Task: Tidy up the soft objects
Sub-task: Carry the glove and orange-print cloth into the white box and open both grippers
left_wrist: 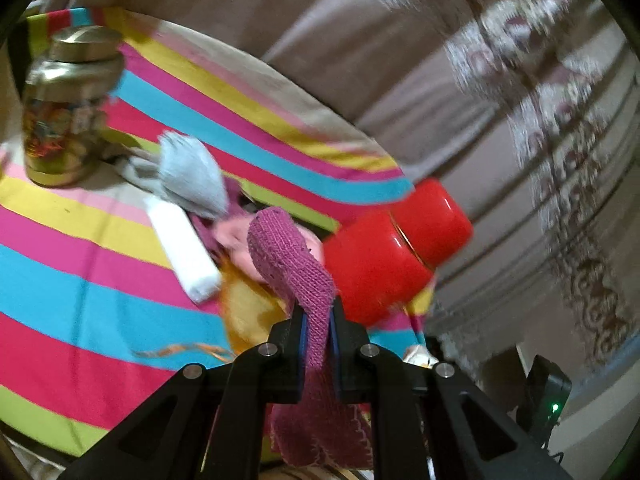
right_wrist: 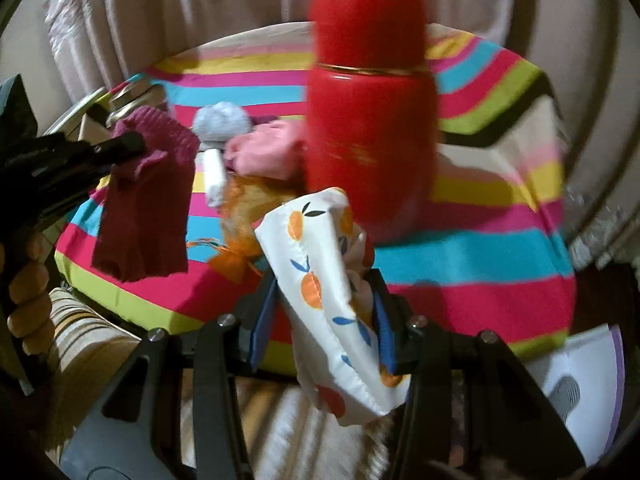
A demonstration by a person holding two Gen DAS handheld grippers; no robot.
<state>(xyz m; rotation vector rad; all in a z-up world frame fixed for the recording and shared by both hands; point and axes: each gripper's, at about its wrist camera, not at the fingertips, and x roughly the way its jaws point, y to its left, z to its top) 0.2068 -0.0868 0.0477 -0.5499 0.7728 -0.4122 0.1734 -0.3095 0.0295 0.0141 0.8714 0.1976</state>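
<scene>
My left gripper (left_wrist: 318,312) is shut on a purple knitted piece (left_wrist: 292,256), which hangs limp below the jaws; the right wrist view shows it (right_wrist: 144,200) dangling at the left from that gripper (right_wrist: 132,144), held above the striped table's edge. My right gripper (right_wrist: 324,304) is shut on a white padded pouch with orange fruit print (right_wrist: 320,280), its end sticking up past the pads. On the striped cloth (left_wrist: 80,272) lies a pile: a grey sock bundle (left_wrist: 192,172), a white roll (left_wrist: 184,256), a pink cloth (right_wrist: 268,148) and an orange organza bag (left_wrist: 244,312).
A tall red canister (right_wrist: 368,100) stands on the table behind the pile. A gold lidded tin (left_wrist: 64,112) stands at the far left. Beige curtains (right_wrist: 200,8) hang behind. A person's hand (right_wrist: 28,300) grips the left tool. White paper (right_wrist: 576,392) lies at the lower right.
</scene>
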